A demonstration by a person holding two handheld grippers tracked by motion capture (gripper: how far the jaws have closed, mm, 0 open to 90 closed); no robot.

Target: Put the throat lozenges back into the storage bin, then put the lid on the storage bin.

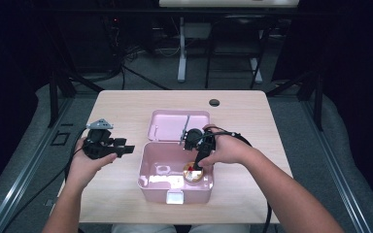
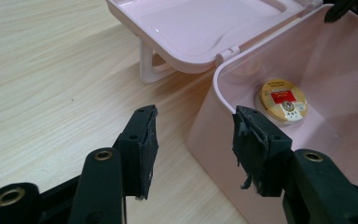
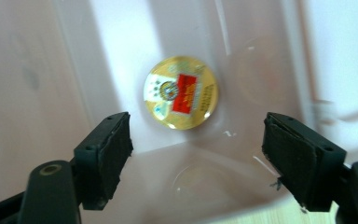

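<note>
Pale wood counter (image 1: 126,104), dark lab behind | pink box (image 1: 151,180) open, gold tin (image 1: 193,173) flat on its floor | my right tool (image 1: 197,164) hangs spread directly above the tin, nearer | left tool (image 1: 121,149) open, beside box.

pink box (image 1: 150,167) open above, walls (all sides)

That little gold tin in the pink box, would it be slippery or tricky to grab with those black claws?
Probably somewhat. The tin looks glossy and round, so it may slip between the pads. It lies flat on the floor of the box, so it shouldn't roll, but being low it offers little edge. It sits near a wall, which may crowd the open right gripper.
</note>
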